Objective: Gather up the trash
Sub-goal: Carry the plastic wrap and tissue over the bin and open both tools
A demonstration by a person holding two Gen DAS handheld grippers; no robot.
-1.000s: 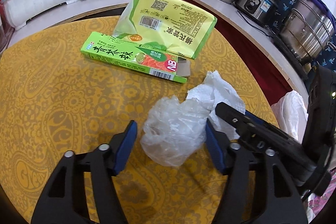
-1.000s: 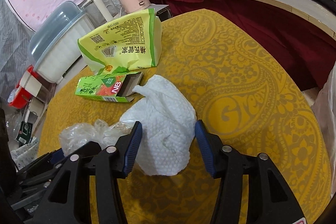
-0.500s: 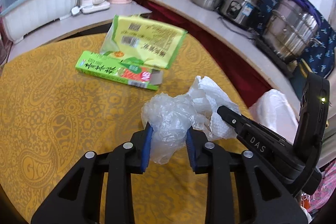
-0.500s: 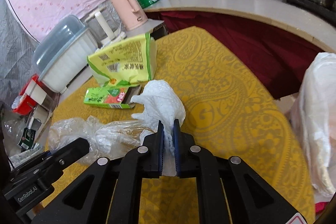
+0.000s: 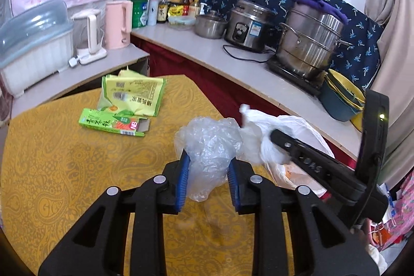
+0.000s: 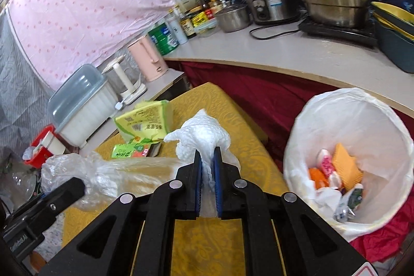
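1. Left wrist view: plastic bag (image 5: 211,146), crumpled and clear, is now pinched between the blue pads of the left gripper (image 5: 207,179) and held above the yellow table (image 5: 64,172); a second ago the jaws stood spread around it as it lay on the cloth. The green carton (image 5: 113,122) and yellow-green snack packet (image 5: 134,95) remain on the table, so two pieces are left to collect. This gripper points forward and slightly down, level with the other one at its right.

2. Right wrist view: paper towel (image 6: 200,136), white and bunched, is clamped tight in the right gripper (image 6: 207,172), whose jaws were wide open a second ago. It has been raised off the table and swung toward the lined trash bin (image 6: 383,110), which sits just beyond the table edge at right, already holding wrappers. Judging by this, dropping both pieces in comes next.
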